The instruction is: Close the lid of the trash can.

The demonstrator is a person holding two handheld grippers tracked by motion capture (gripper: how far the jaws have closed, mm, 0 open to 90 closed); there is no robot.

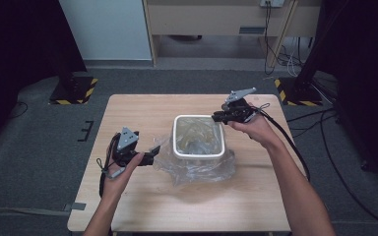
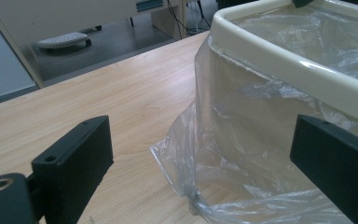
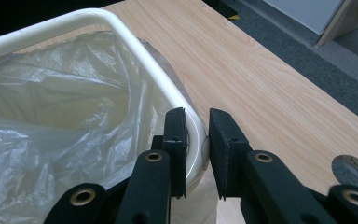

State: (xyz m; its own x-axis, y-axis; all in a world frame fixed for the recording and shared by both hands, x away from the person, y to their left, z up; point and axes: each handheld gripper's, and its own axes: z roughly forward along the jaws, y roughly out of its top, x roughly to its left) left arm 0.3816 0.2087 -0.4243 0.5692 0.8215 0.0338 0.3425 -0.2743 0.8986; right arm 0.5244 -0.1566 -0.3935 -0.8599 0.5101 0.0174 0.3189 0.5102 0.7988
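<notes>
Two black jaws of your right gripper [image 3: 197, 140] stand close together astride the rounded corner of the white bin's rim [image 3: 121, 32], one jaw inside the bin against the clear plastic liner [image 3: 51, 116], the other outside; they are narrowed onto that rim and appear to pinch it with the liner. In the high view your right gripper [image 1: 216, 117] sits at the bin's far right corner, your right hand [image 1: 253, 125] behind it and its cable trailing back along your forearm.

Your left gripper [image 2: 200, 154] has its jaws spread wide, with nothing between them but air; the liner's loose skirt [image 2: 223, 154] and the bin's side wall lie just ahead of them. From above, the left gripper [image 1: 153, 153] points toward the crumpled plastic at the bin's near left side, close to it, held in your left hand [image 1: 123, 169] low over the table.

The white bin [image 1: 177, 147] stands upright near the middle of the wooden table [image 1: 142, 206], the liner [image 1: 197, 169] tucked inside and bunched around its base on the near side.
</notes>
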